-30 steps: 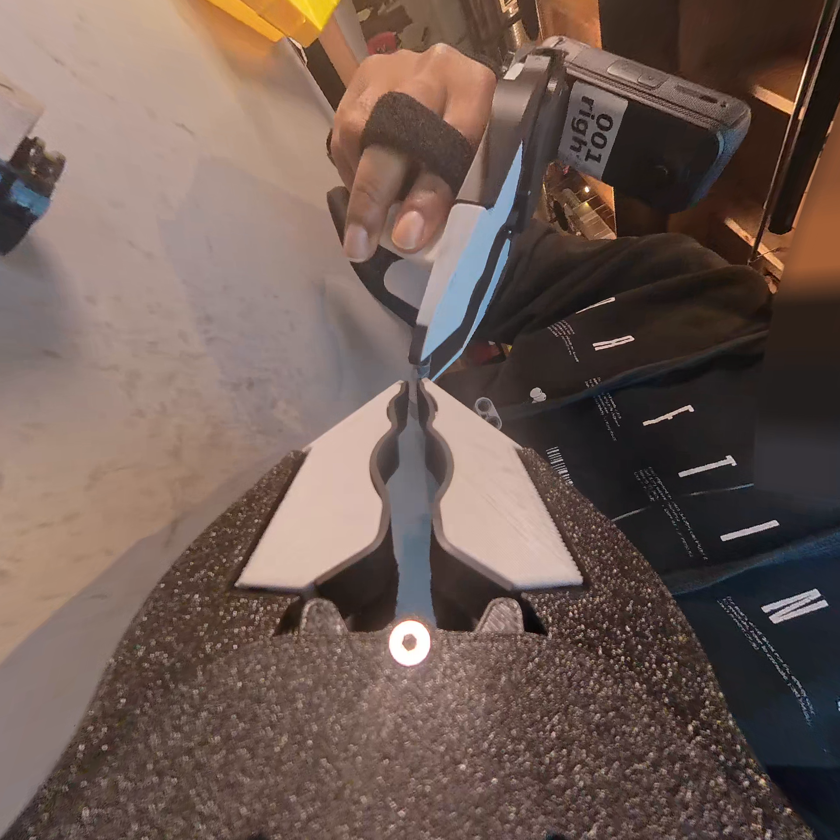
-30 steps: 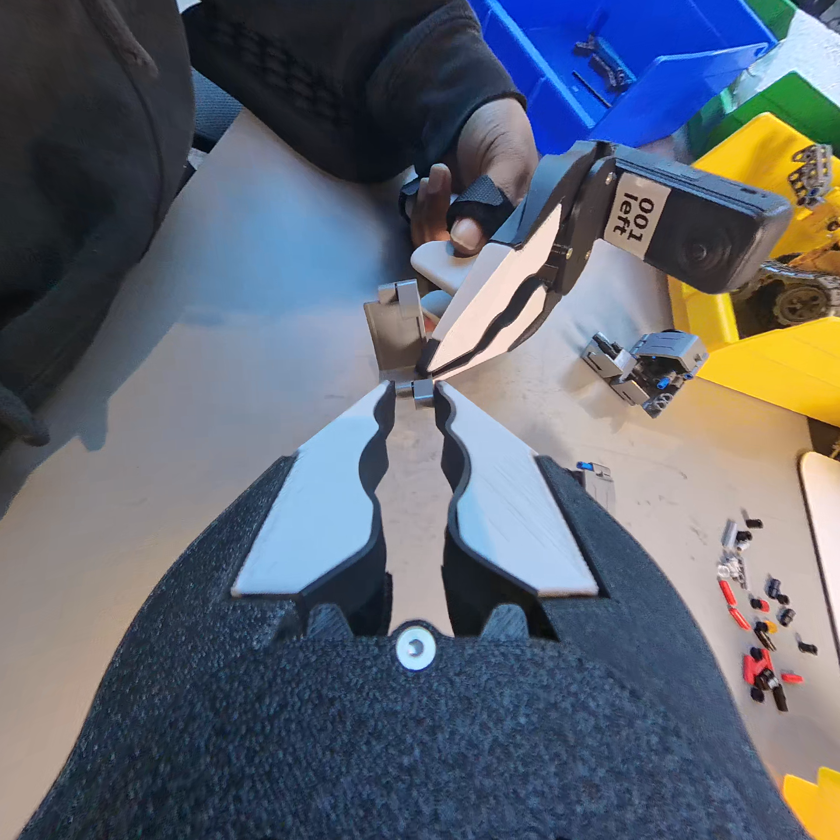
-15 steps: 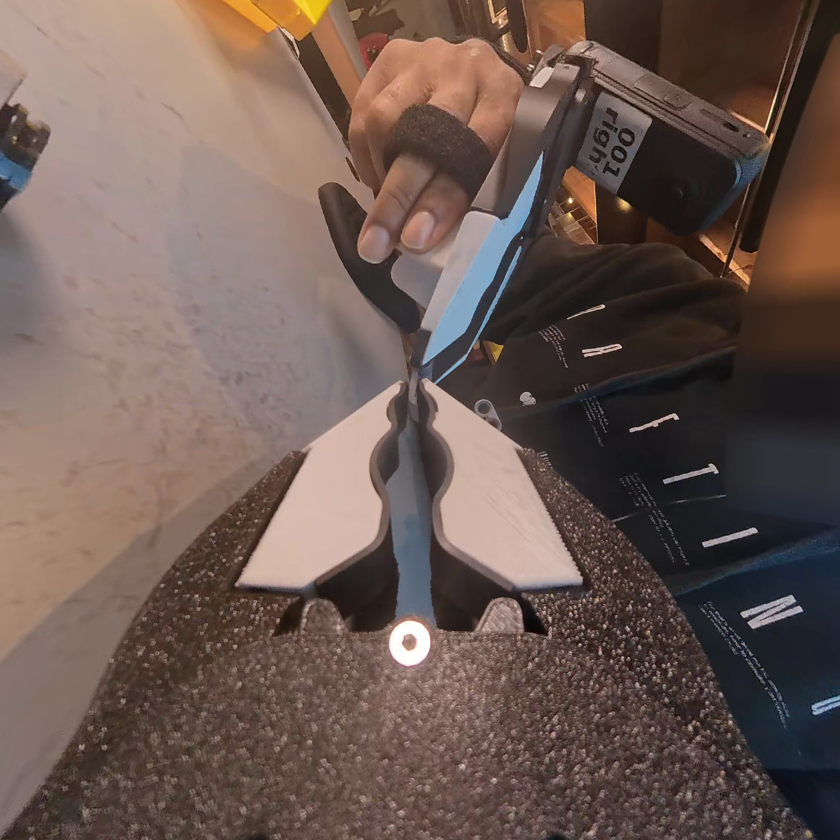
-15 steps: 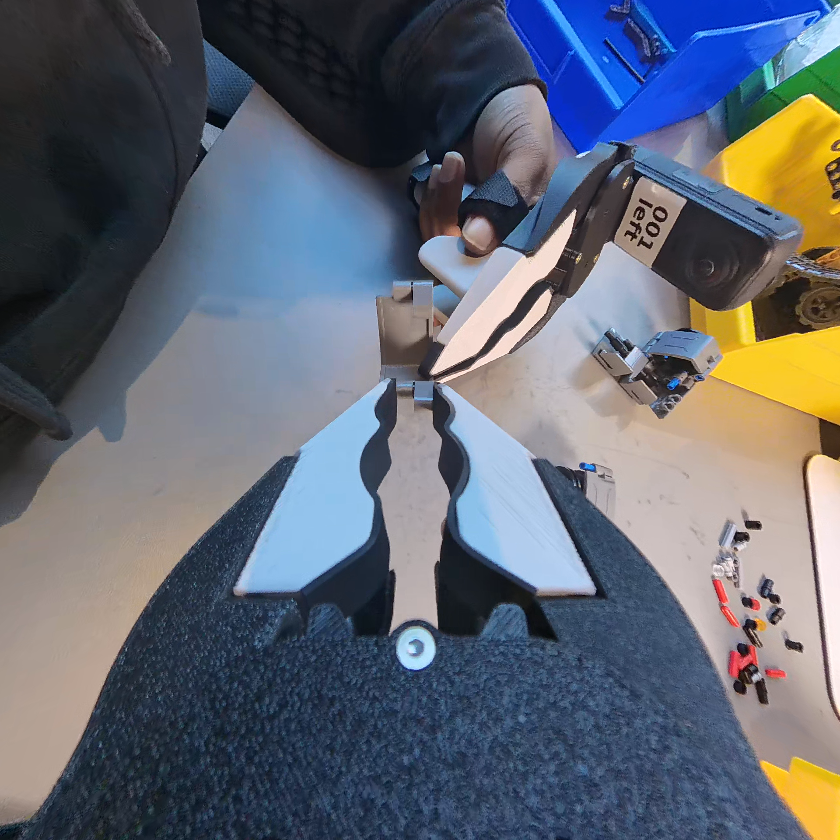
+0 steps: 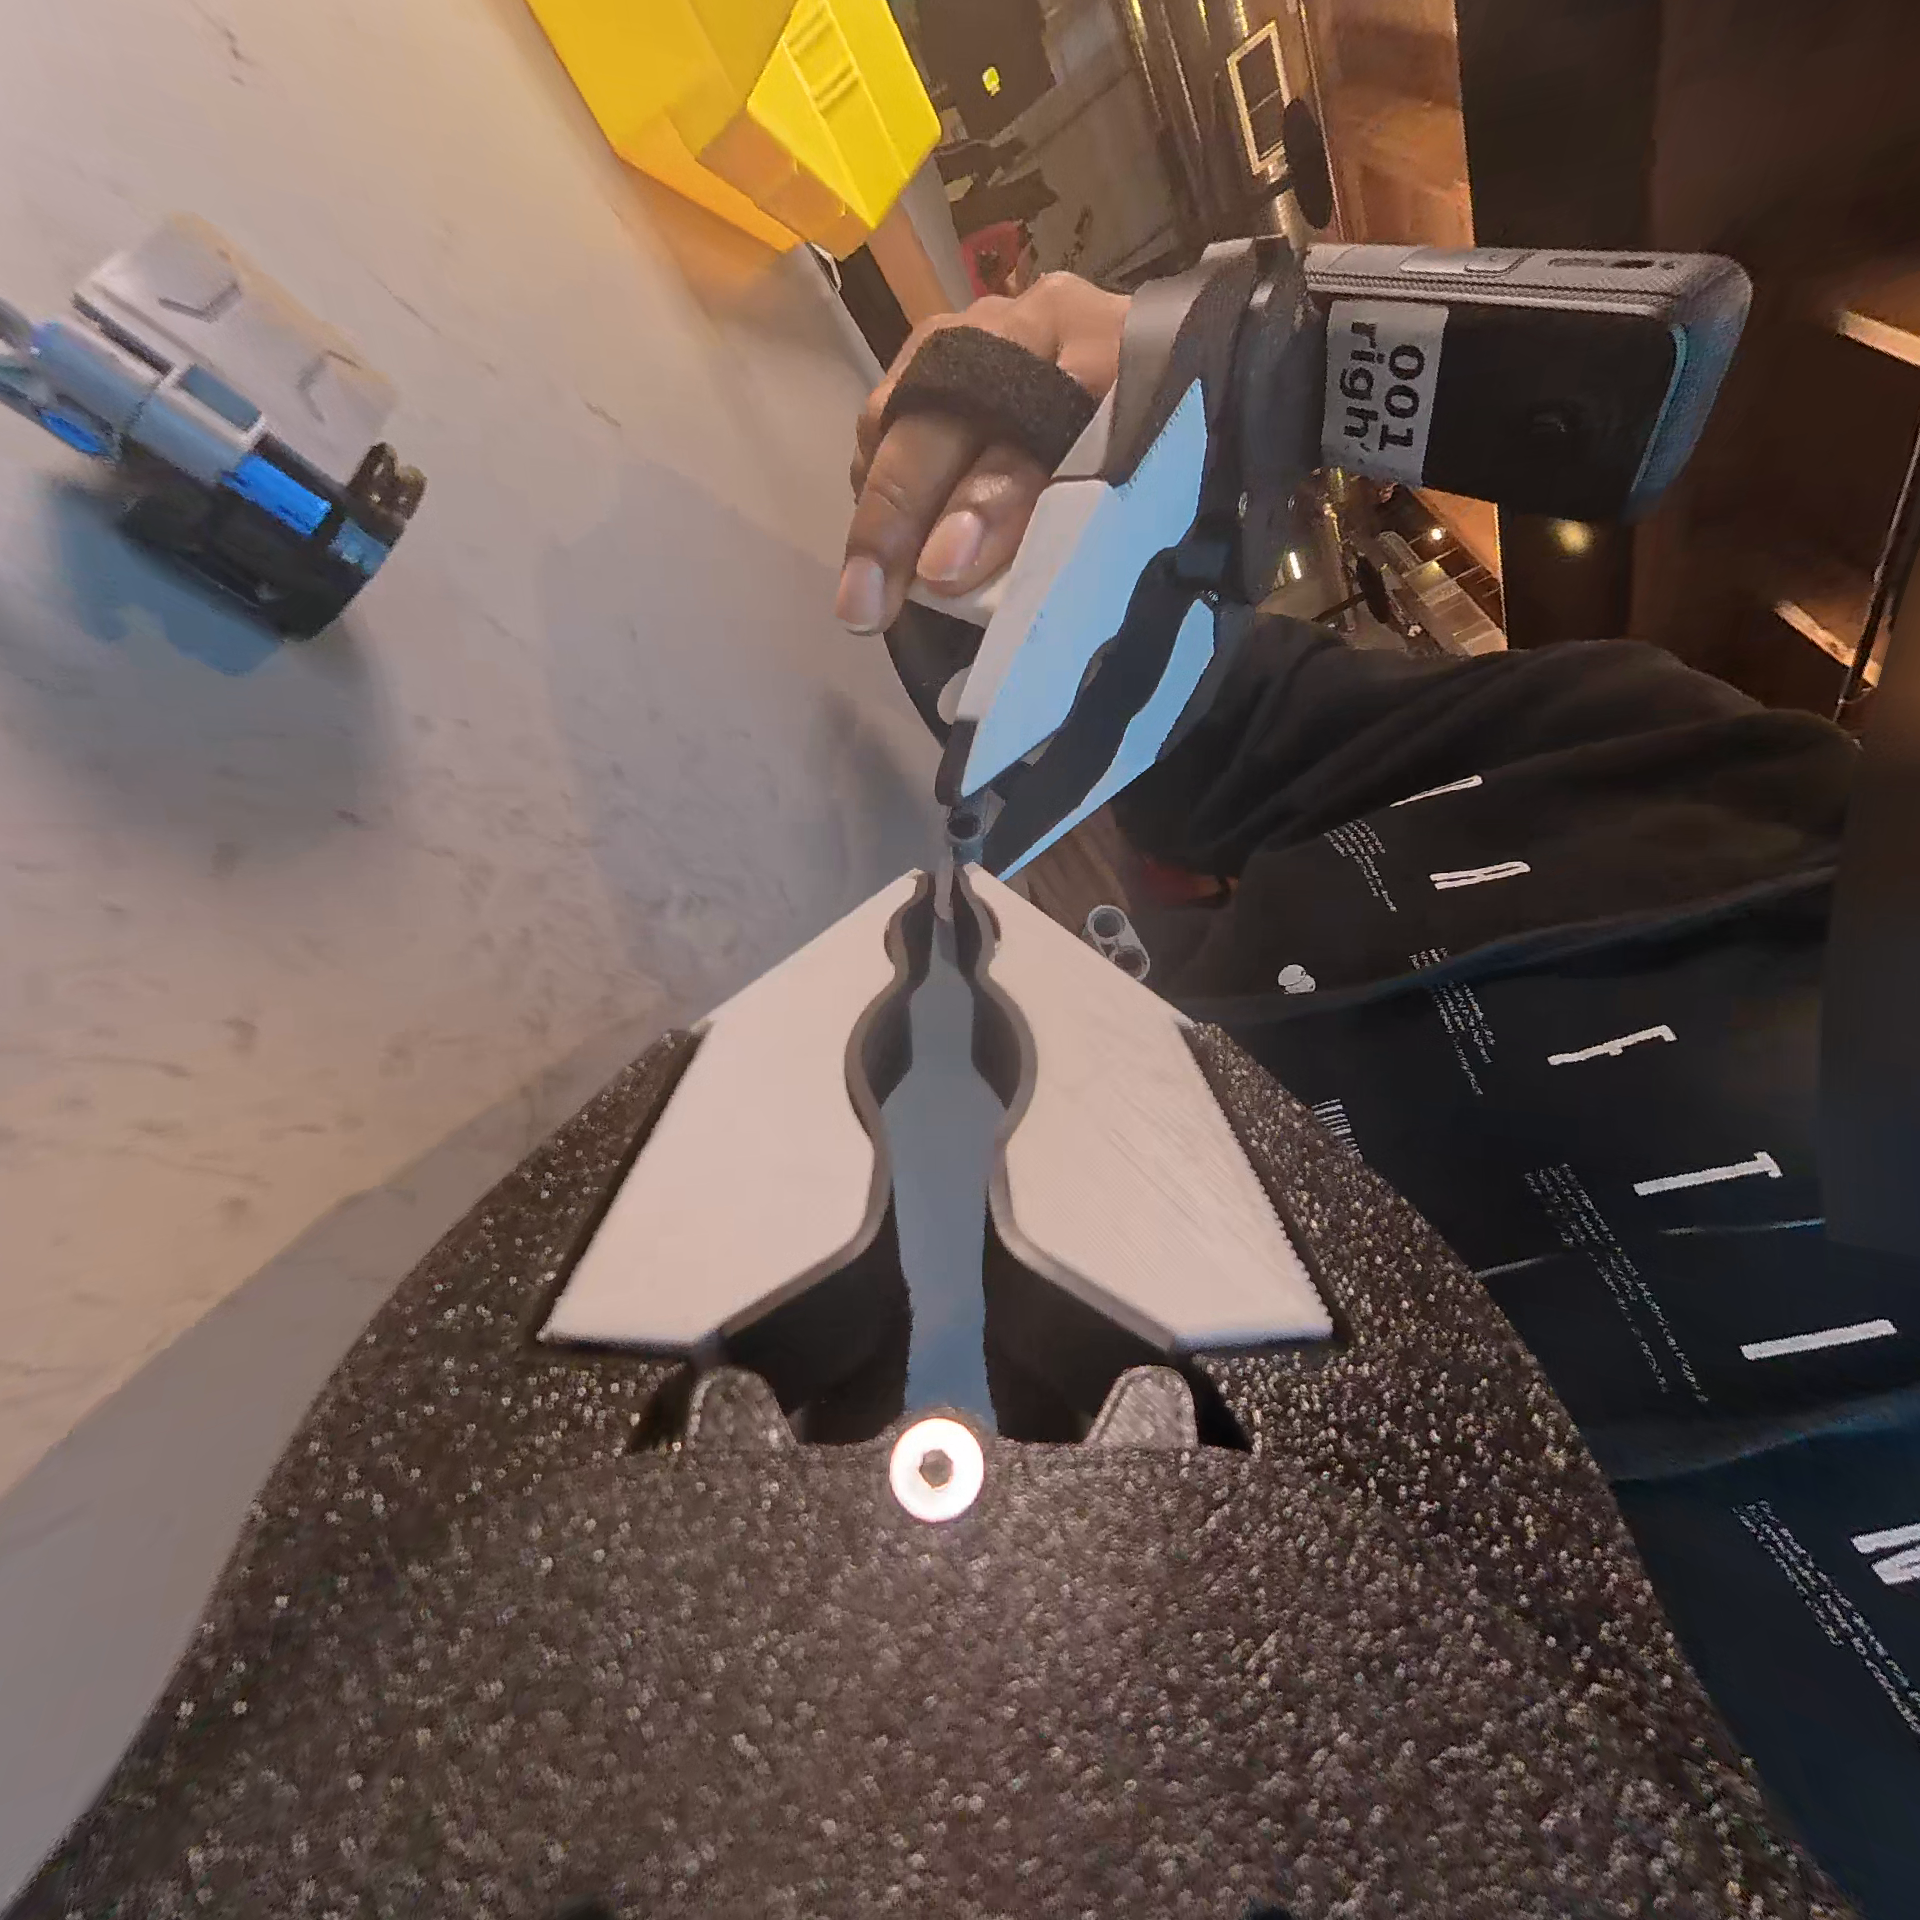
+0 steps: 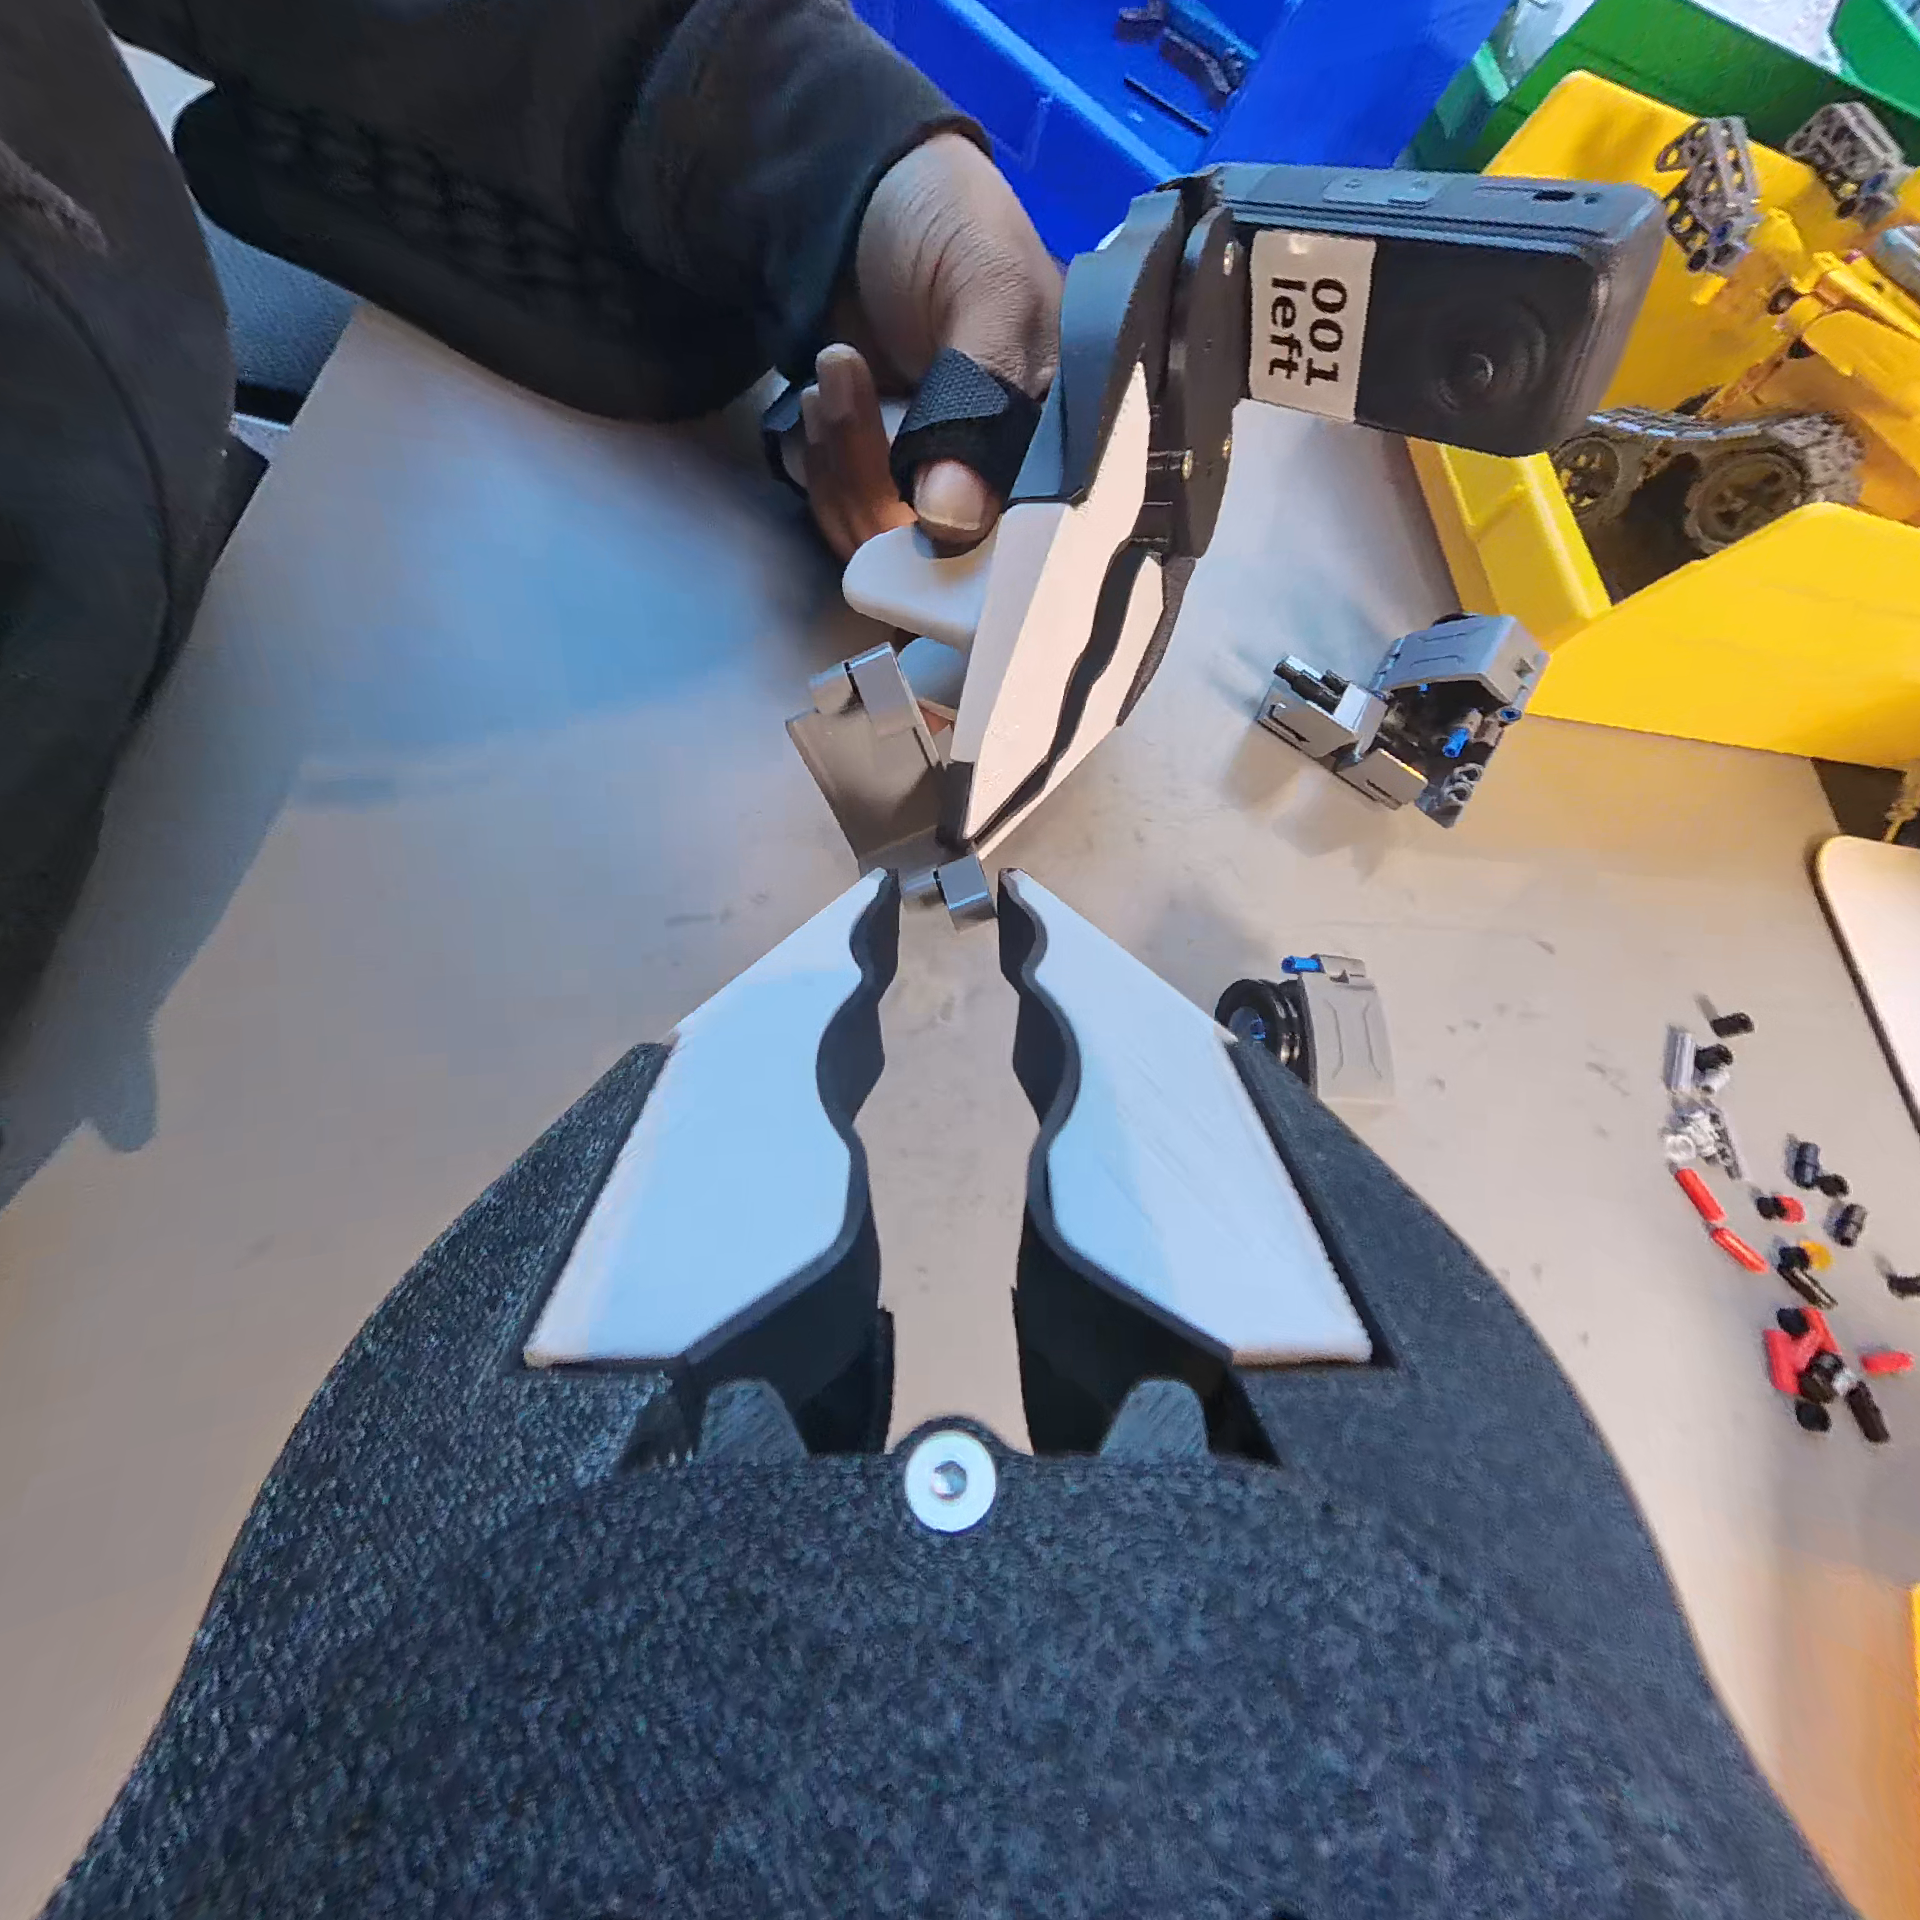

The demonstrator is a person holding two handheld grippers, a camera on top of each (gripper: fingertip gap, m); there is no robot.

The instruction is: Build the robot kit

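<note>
In the right wrist view my right gripper (image 6: 948, 888) is shut on a small grey connector (image 6: 951, 891). The connector sits at the near corner of a flat grey panel (image 6: 873, 774). The panel is held above the table. My left gripper (image 6: 958, 831) comes in from above right and is shut on the panel's edge. A second small grey connector (image 6: 868, 686) sits at the panel's far corner. In the left wrist view my left gripper (image 5: 948, 896) pinches the panel edge-on, and my right gripper (image 5: 971, 826) meets it tip to tip.
A grey and blue brick assembly (image 6: 1403, 717) lies on the table (image 6: 468, 727), also in the left wrist view (image 5: 229, 488). There are a wheel part (image 6: 1309, 1029), small red and black pins (image 6: 1787, 1247), yellow bins (image 6: 1714, 665), a blue bin (image 6: 1091, 104) and a person's dark sleeve (image 6: 571, 187). My left and right fingertips are right by each other.
Both grippers have turned together with the panel, which now leans left. In the left wrist view the brick assembly and a yellow bin have come into view. Both grips are unchanged.
</note>
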